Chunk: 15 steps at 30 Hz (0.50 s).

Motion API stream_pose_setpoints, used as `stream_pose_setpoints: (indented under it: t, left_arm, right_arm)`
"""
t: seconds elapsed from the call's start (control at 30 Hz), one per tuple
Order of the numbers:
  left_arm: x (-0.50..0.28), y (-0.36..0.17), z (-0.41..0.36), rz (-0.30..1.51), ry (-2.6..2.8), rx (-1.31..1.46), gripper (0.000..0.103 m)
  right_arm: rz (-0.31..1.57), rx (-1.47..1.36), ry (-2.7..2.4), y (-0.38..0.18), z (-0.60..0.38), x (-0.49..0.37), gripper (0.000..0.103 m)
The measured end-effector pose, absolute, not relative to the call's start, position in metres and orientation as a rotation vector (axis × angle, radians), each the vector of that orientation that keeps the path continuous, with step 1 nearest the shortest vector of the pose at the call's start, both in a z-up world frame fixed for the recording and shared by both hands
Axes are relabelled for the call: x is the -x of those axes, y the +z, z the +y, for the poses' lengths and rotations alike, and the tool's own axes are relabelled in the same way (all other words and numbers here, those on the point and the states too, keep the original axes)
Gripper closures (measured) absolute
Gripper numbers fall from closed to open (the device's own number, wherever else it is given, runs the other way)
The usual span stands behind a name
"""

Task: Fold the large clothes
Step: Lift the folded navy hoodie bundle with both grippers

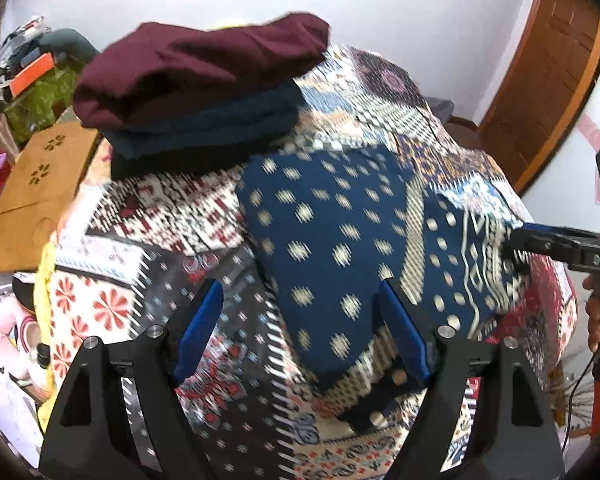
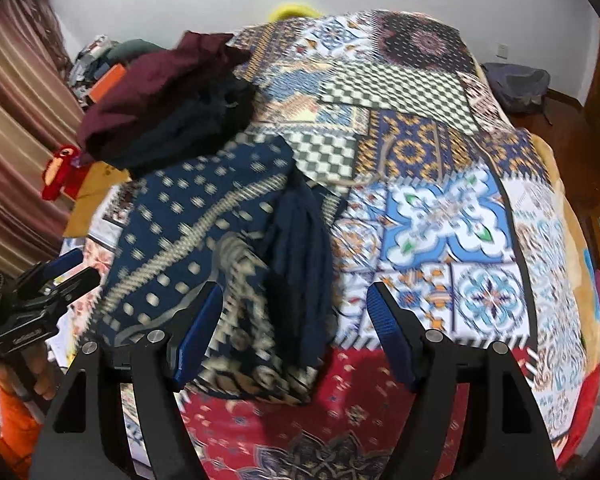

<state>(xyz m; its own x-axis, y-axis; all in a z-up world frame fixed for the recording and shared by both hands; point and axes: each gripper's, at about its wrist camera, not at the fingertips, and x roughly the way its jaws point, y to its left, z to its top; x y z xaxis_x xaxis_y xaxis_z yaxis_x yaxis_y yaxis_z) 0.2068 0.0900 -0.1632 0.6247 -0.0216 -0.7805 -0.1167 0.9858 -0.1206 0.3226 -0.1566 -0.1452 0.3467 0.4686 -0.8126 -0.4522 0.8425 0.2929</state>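
The bed (image 2: 440, 216), under its patchwork cover, carries everything. At its far left sits a stack (image 1: 196, 92) of folded clothes, maroon on top of dark blue. Nearer, at the middle of the bed, lies the garment (image 1: 332, 240) now being folded: navy with cream dots and patterned bands, already doubled into a rough block, a plain dark bunch showing along its right side in the right wrist view.

The left gripper (image 1: 300, 332) hovers over the garment's near edge, jaws wide, one finger above the cloth and the other over the cover; nothing is pinched. The right gripper (image 2: 294, 328) is likewise wide and empty, straddling the near right corner.

Judging by this, the next fold wants both grippers to pinch all layers at matching corners, not just the top one. Tuck in the loose dark bunch first, lift evenly, and lay the near edge squarely onto the far edge so the block ends stack-sized.
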Motion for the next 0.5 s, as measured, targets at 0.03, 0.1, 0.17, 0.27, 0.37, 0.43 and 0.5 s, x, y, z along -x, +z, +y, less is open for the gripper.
stream_pose_setpoints:
  t: [0.03, 0.1, 0.17, 0.27, 0.37, 0.43, 0.5]
  left_arm:
    - [-0.209, -0.161, 0.094, 0.892, 0.061, 0.172, 0.024]
    - [-0.215, -0.159, 0.102, 0.893, 0.068, 0.195, 0.024]
    - [-0.22, -0.161, 0.107, 0.905, 0.063, 0.217, 0.024]
    - [-0.231, -0.17, 0.115, 0.952, 0.03, 0.277, 0.024]
    - [-0.242, -0.186, 0.119, 1.022, -0.031, 0.358, 0.024]
    - [-0.25, -0.198, 0.123, 1.057, -0.075, 0.428, 0.023]
    - [-0.256, -0.208, 0.127, 1.084, -0.118, 0.503, 0.022]
  right_arm:
    - [1.064, -0.021, 0.612, -0.145, -0.152, -0.325, 0.032]
    - [1.083, -0.028, 0.644, -0.148, -0.142, -0.33, 0.032]
    - [1.113, -0.025, 0.665, -0.156, -0.133, -0.337, 0.032]
    - [1.162, -0.006, 0.668, -0.172, -0.125, -0.347, 0.032]
    - [1.226, -0.002, 0.651, -0.192, -0.125, -0.36, 0.032]
    - [1.277, -0.045, 0.664, -0.204, -0.13, -0.37, 0.03]
    - [1.303, -0.072, 0.67, -0.21, -0.134, -0.376, 0.02]
